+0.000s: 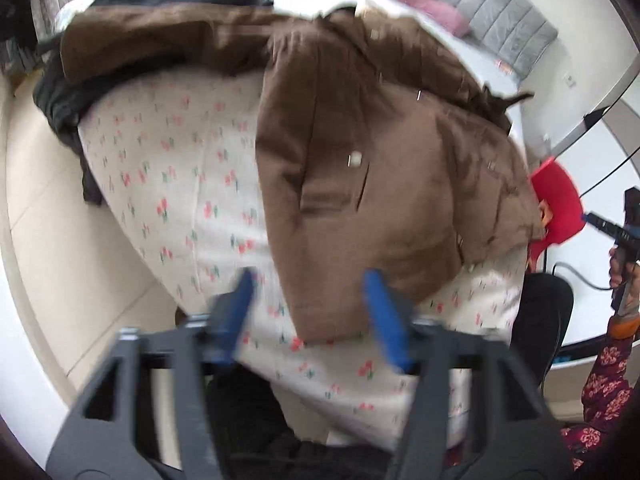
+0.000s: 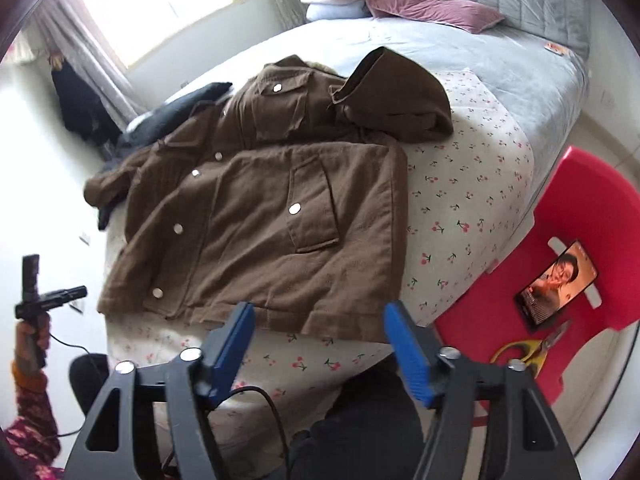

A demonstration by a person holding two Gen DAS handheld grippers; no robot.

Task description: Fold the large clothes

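Observation:
A large brown hooded jacket point(image 2: 256, 216) with silver snaps lies front-up on a cherry-print cloth point(image 2: 472, 200) on the bed; its hood point(image 2: 396, 96) is folded over at the top right. It shows blurred in the left wrist view point(image 1: 360, 184). My right gripper point(image 2: 320, 316) is open and empty, just above the jacket's bottom hem. My left gripper point(image 1: 310, 284) is open and empty, over the jacket's near edge. The left gripper also shows at the left of the right wrist view point(image 2: 52, 292), off the bed.
A dark garment point(image 2: 180, 112) lies under the jacket's far side. A red plastic stool point(image 2: 560, 248) stands right of the bed with a phone point(image 2: 556, 280) and yellow scissors point(image 2: 528, 348) on it. Pillows point(image 2: 400, 0) lie at the headboard. A cable point(image 2: 264, 404) runs below the right gripper.

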